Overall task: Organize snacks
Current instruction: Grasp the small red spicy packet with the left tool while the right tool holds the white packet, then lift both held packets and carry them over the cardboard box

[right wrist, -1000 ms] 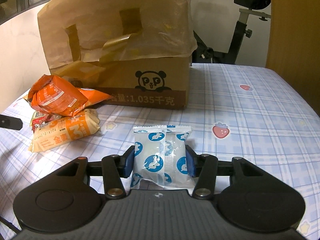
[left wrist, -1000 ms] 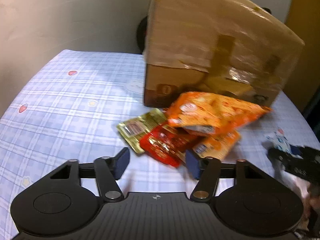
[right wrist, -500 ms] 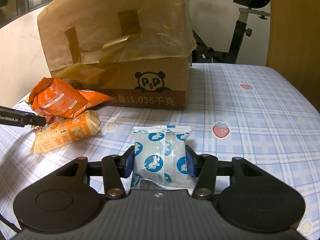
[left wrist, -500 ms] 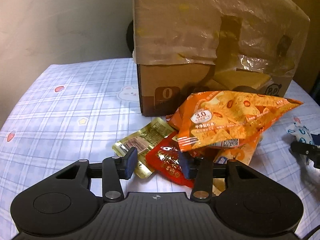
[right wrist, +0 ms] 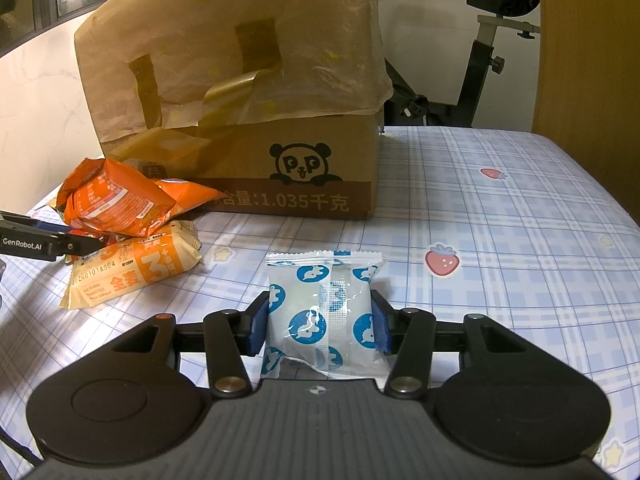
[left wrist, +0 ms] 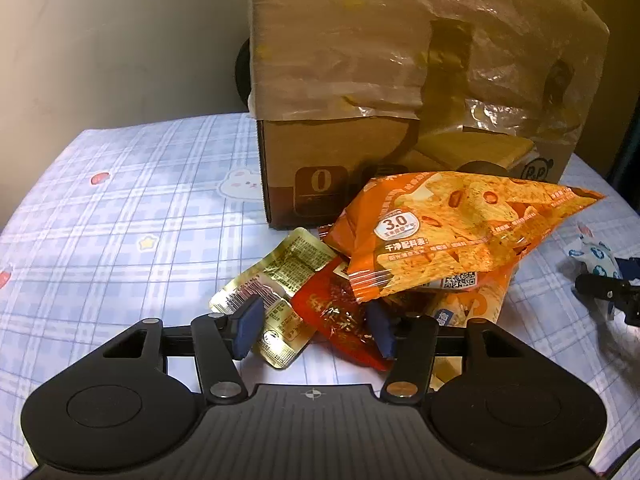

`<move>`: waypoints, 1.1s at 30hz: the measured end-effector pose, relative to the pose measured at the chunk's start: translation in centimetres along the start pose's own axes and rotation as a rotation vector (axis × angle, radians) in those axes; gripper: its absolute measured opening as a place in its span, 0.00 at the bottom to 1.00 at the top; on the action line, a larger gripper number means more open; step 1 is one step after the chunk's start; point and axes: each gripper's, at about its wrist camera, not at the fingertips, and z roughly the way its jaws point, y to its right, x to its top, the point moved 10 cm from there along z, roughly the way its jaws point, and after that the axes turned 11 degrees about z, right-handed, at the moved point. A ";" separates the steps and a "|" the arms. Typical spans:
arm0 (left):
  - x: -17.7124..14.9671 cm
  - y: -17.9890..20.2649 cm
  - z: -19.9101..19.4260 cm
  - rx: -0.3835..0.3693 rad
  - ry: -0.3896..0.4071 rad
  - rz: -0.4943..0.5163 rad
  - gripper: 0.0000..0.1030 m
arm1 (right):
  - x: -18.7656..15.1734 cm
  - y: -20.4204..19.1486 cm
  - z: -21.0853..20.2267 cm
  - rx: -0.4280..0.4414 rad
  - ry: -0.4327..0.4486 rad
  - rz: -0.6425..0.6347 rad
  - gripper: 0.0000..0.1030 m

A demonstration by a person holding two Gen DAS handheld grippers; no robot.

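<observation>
A pile of snacks lies before a cardboard box (left wrist: 360, 160): an orange chip bag (left wrist: 460, 232) on top, a red packet (left wrist: 340, 316), a gold packet (left wrist: 276, 280) and a pale orange cracker pack (right wrist: 132, 276). My left gripper (left wrist: 314, 330) is open, its fingers straddling the red and gold packets. My right gripper (right wrist: 318, 326) is shut on a white packet with blue dots (right wrist: 324, 312), low over the tablecloth. That packet also shows at the right edge of the left wrist view (left wrist: 596, 256).
The box (right wrist: 248, 120) is draped in plastic film and stands at the back of the checked blue tablecloth (right wrist: 500, 240). An exercise bike (right wrist: 492, 52) stands behind the table. A wall is on the left.
My left gripper has moved forward and lower into the snack pile, so its fingers now straddle the red and gold packets. My right gripper stays still with the dotted packet.
</observation>
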 end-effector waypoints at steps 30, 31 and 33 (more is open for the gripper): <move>-0.8 1.0 -5.1 0.020 0.081 -0.072 0.09 | -0.1 0.0 0.0 -0.002 0.000 -0.003 0.51; -0.8 0.8 -5.3 0.026 0.085 -0.072 0.08 | -0.1 0.0 0.0 -0.002 0.000 -0.004 0.51; -1.1 0.7 -5.6 0.027 0.085 -0.071 0.07 | -0.1 0.0 0.0 -0.002 0.000 -0.004 0.51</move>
